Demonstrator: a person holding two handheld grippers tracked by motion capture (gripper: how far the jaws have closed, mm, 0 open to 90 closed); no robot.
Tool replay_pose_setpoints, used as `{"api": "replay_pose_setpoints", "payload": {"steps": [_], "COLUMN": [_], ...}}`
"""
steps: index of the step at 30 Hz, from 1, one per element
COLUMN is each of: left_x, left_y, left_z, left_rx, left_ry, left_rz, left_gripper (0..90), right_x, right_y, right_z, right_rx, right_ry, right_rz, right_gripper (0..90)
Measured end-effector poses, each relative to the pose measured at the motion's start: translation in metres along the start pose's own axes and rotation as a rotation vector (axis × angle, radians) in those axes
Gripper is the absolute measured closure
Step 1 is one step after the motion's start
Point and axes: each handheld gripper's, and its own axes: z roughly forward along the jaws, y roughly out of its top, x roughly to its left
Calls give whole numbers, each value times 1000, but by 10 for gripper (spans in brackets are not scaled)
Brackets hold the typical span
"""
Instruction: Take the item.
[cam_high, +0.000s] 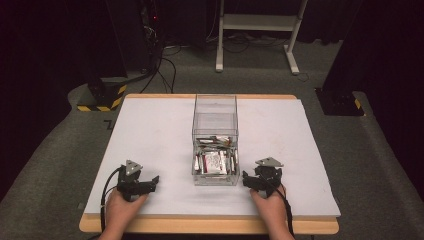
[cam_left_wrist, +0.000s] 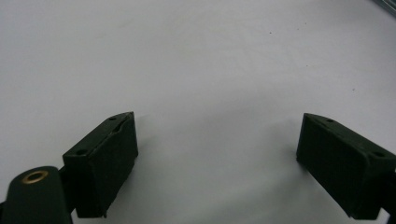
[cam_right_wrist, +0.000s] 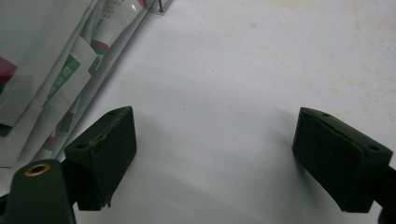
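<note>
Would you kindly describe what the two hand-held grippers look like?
The left gripper and right gripper are both black, each topped by a grey three-cornered plate and trailing a black cable. Each has two blocky black jaws with small screw holes and a brass-ringed hole at the base. No sleeves show.

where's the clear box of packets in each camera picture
High view: the clear box stands mid-table, between the two grippers.
Left gripper view: a sliver of its edge, top right corner.
Right gripper view: its wall and packets at upper left.
Shared landmark: the white table sheet.
</note>
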Motion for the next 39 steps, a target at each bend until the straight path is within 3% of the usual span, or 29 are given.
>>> {"api": "replay_pose_setpoints", "payload": {"steps": [26, 29, 34, 39], "left_x": [-1, 0, 0, -1], "left_y": [0, 0, 0, 0], "left_z": [1, 0, 0, 1], "left_rx": [-14, -3, -6, -10], "left_ry": [5, 3, 5, 5], "left_rz": [-9, 2, 1, -5], "left_gripper": [127, 126, 126, 126], "right_x": [0, -2, -3, -6], "right_y": [0, 0, 2, 3], "right_z": [0, -1, -5, -13], "right_rx": [1, 4, -6, -26], "right_ry": [4, 17, 32, 73], "right_rz": [1, -14, 3, -3], "right_gripper": [137, 140, 140, 149]}}
